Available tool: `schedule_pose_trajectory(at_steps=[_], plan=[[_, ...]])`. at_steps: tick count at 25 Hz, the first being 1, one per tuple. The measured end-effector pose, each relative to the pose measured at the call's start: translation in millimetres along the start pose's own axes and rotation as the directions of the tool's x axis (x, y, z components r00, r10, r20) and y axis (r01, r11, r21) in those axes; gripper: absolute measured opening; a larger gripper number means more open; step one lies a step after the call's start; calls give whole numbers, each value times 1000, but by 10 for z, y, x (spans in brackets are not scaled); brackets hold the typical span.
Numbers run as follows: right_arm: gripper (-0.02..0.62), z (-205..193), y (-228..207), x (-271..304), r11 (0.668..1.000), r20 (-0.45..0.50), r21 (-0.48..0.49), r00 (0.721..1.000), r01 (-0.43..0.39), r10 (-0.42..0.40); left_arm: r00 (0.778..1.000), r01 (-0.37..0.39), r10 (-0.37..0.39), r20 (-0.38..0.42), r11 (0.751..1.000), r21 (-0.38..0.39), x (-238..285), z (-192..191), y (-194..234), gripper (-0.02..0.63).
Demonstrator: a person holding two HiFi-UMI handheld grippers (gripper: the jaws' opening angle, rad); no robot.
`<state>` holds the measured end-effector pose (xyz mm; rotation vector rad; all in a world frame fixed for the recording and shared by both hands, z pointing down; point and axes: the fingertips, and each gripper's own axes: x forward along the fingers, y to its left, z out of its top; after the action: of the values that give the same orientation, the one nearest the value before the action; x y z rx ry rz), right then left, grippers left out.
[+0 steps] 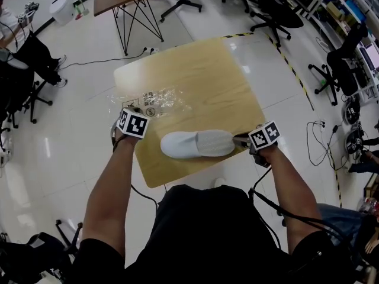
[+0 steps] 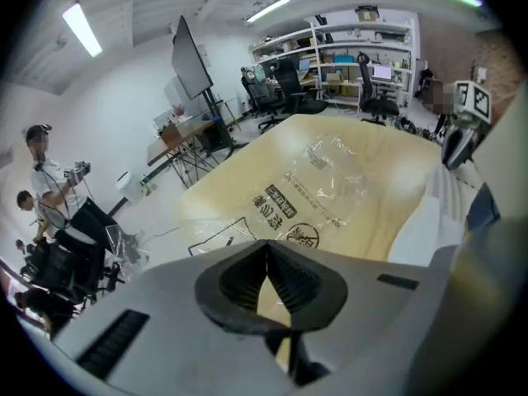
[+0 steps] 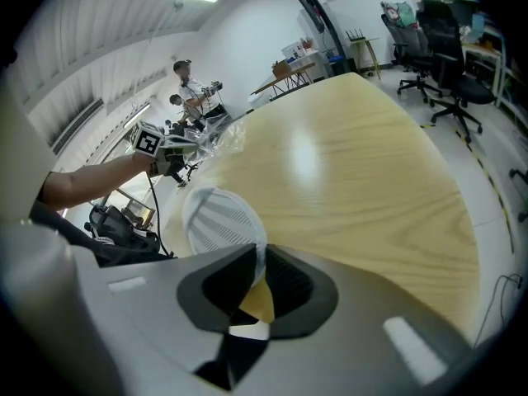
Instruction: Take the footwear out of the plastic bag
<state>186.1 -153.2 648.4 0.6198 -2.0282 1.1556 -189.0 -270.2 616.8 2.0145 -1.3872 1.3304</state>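
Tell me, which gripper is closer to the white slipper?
Right. The right gripper pinches one end of the slipper; the left gripper sits apart from its other end, beside the plastic bag.

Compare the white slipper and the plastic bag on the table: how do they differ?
The slipper is opaque white; the plastic bag is clear with black print. The slipper keeps a rounded, full shape; the plastic bag lies flat and crinkled. The right claw grips the slipper; it does not touch the plastic bag. Both are on the wooden table.
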Motion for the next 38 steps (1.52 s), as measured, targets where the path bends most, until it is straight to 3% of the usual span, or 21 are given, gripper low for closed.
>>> schedule_pose_trajectory(at_steps=[6,11,14,16,18,20,23,26,28,31,34,36,38], plan=[[40,189,283,200,998,70,64,997,-17,12,989,149,-149,9,989,-16,128,317,-814,9],[43,230,341,283,997,124,72,992,27,-36,975,223,-223,13,975,-8,194,320,-1055,13],[44,267,302,263,994,157,56,983,90,-97,962,266,-265,61,964,-16,168,390,-1105,43],[79,272,295,220,992,168,38,978,121,-125,951,295,-292,99,956,-7,106,442,-1134,73],[164,257,299,150,990,180,41,974,133,-138,940,325,-324,108,946,2,40,438,-1183,96],[172,258,303,39,987,208,55,965,152,-160,935,331,-329,134,944,9,-18,481,-1158,107],[139,215,356,-179,979,293,103,935,175,-198,923,335,-324,206,942,-17,-127,548,-1071,107],[10,-2,506,-448,964,384,195,890,184,-247,910,346,-324,261,937,-44,-413,499,-1000,96],[0,-165,622,-628,947,432,257,854,191,-290,898,352,-308,314,932,-93,-651,413,-910,13],[0,-350,848,-806,937,503,319,812,143,-296,869,411,-315,383,890,-200,-992,167,-875,6],[0,-569,1135,-969,932,567,356,776,73,-277,852,480,-369,371,833,-274,-1234,-289,-1098,6],[2,-580,1294,-1057,940,609,336,748,59,-265,846,504,-396,357,812,-294,-1356,-519,-1221,6],[0,-624,1461,-1072,953,616,296,747,73,-249,843,515,-412,347,802,-301,-1527,-742,-1392,6]])
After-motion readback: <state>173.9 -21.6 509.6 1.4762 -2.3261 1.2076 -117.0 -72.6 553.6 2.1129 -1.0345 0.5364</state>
